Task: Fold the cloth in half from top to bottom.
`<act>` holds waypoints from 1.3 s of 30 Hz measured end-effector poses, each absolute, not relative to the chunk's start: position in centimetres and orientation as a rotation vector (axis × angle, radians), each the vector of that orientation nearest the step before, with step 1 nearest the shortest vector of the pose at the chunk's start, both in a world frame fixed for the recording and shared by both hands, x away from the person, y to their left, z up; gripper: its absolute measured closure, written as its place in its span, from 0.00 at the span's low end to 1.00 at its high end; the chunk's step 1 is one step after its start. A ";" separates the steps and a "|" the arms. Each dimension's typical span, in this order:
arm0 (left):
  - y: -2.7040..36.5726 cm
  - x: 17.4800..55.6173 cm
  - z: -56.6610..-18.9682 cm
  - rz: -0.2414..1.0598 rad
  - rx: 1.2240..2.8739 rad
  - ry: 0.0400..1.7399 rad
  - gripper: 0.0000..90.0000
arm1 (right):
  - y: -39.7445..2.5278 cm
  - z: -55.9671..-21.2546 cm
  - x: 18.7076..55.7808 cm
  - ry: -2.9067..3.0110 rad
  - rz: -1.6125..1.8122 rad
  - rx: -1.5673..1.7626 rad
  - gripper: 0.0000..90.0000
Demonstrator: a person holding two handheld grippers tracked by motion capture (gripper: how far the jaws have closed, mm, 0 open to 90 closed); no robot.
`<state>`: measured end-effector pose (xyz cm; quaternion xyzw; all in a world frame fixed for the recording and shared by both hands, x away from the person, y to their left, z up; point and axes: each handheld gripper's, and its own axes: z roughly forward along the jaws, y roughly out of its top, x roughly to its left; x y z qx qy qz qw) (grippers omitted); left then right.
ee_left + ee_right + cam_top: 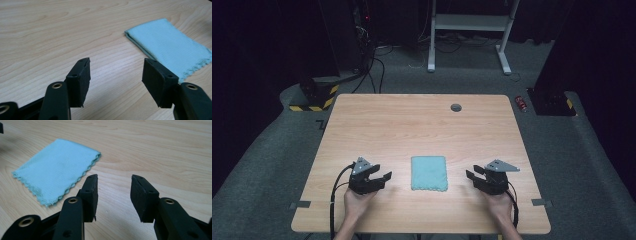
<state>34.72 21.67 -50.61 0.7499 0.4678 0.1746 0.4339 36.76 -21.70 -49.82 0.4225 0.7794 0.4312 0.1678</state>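
A folded light-blue cloth [429, 173] lies flat on the wooden table [412, 125], near its front edge and between the two hands. My left gripper [384, 177] rests left of the cloth, open, nothing between its jaws. In the left gripper view the cloth [170, 46] lies ahead to the right of the left gripper [116, 72]. My right gripper [471, 176] sits right of the cloth, also open and holding nothing. In the right gripper view the cloth [55, 170] lies ahead to the left of the right gripper [113, 188], with its zigzag-cut edge nearest.
A small round grey grommet [456, 107] is set in the table near the far edge. Tape tabs [300, 204] mark the front corners. Beyond the table stand a white desk frame [469, 30], black equipment with cables [362, 35] and a red can [521, 103] on the carpet.
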 end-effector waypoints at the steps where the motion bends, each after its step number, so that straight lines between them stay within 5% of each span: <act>1: 21.8 34.7 -50.8 0.437 1.868 1.173 0.44 | -21.8 -49.9 36.8 2.219 1.214 1.197 0.64; 39: 21.9 35.3 -52.8 0.586 1.982 1.278 0.37 | -22.9 -52.3 36.9 2.223 0.965 1.253 0.55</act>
